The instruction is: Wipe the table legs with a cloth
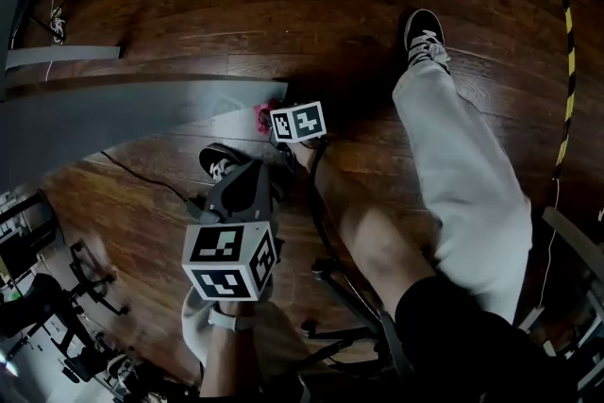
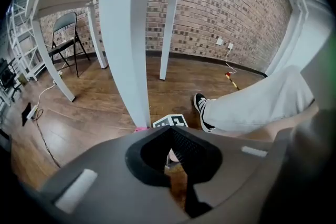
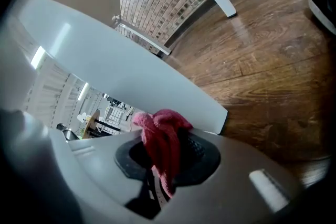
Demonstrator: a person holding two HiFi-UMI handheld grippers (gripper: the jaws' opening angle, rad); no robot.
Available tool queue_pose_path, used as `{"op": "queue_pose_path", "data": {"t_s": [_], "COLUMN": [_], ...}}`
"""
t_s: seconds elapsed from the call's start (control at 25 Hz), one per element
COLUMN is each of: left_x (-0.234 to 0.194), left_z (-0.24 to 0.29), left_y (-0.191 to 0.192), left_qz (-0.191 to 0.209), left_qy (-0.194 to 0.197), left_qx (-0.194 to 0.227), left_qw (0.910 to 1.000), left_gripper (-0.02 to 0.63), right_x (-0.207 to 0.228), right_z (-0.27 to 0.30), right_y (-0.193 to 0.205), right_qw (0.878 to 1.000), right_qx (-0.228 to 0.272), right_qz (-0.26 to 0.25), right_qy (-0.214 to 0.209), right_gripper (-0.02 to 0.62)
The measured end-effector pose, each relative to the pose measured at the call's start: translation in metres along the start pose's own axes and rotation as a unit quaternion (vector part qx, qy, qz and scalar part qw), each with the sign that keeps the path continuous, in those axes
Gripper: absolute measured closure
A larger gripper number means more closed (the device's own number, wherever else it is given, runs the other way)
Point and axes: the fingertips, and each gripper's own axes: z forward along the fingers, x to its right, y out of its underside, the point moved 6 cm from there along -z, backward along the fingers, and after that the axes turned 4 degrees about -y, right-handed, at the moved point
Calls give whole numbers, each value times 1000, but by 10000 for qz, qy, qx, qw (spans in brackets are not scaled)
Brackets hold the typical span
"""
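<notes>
Grips a pink cloth [image 3: 160, 139] in the right claw [image 3: 168, 157], jaws clamped on the bunched middle, with a loose fold spilling up over the top. Sits close against the foot of the slanted white table leg [image 3: 131, 81], just above the wooden floor [image 3: 262, 76]; actual contact with the leg impossible to confirm. Shows in the head view as a scrap of pink beside the right claw's marker cube [image 1: 298, 122]. Hangs behind with the left claw [image 2: 176, 157], jaws drawn together on nothing, aimed at the same leg.

Looks soft, light and limp: likely to fold, drag and bunch rather than glide evenly, and to slip free if pinched only by an edge. Best taken deep in the wad, as here, leaving enough fabric proud of the jaws to meet the leg ahead of the hard plastic. Probably calls for steady sideways pressure along the smooth painted leg, apparently rigid and unlikely to give.
</notes>
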Motion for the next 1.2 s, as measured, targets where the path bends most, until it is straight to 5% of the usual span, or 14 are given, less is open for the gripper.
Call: {"op": "queue_pose_path", "data": {"t_s": [0.16,0.32,0.52,0.8,1.0,1.2], "left_x": [12,15,23,28,11,-16], "left_z": [9,15,20,21,23,7], "left_y": [-1,-3,-1,-9,-4,-14], "left_qz": [74,138,57,-220,-528,-1177], "left_qy": [162,263,231,184,-420,-923], "left_qx": [-117,-176,-132,107,-175,283], "left_qw": [9998,9994,9996,9995,9976,9883], "left_gripper": [611,611,611,611,611,611], "right_x": [21,49,73,50,12,-50], "right_z": [11,10,-9,-31,-60,-102], "right_y": [7,16,11,-28,-52,-84], "right_qw": [9997,9949,9925,9969,9984,9967], "right_qx": [-139,-475,-296,237,305,454], "right_qz": [135,120,168,363,467,480], "right_qy": [179,879,1175,656,73,-479], "right_gripper": [540,538,540,543,543,543]}}
